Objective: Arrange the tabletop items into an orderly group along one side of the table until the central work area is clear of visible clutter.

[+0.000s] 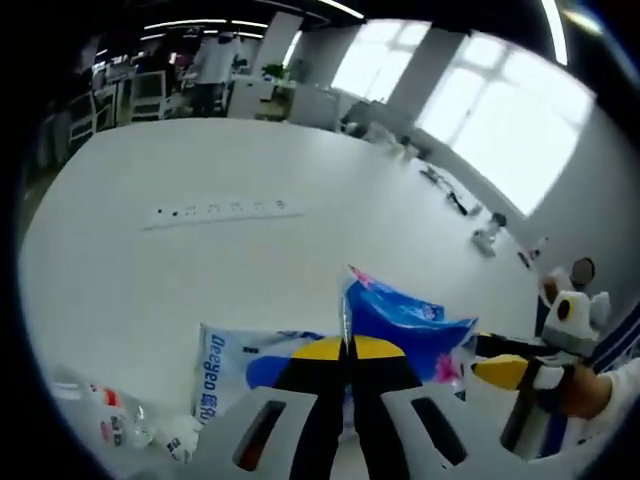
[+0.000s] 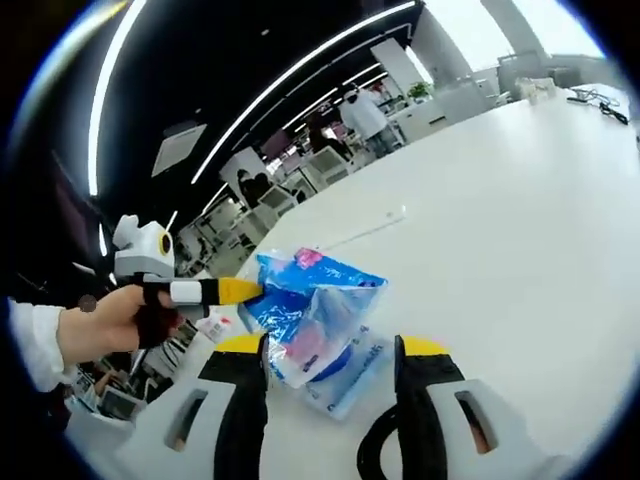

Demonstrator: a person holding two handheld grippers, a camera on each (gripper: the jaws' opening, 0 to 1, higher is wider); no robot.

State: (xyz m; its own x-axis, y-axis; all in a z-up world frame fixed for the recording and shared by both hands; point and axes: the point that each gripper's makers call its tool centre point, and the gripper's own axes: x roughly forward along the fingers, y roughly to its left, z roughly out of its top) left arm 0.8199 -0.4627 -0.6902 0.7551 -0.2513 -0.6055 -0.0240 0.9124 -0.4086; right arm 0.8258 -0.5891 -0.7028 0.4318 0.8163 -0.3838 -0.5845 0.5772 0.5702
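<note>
Centrally, the left gripper, jaws pressed together on an edge of the crinkled blue plastic pouch, lifts it above a flat white-and-blue packet on the white worktop. The right gripper hovers with jaws wide apart and empty. Step in hand: carrying the pouch aside; next, probably a placement beside the clear plastic bottle.

Our left gripper has its jaws pressed together on the blue pouch, above a white packet. Far across the white table lies a power strip.
</note>
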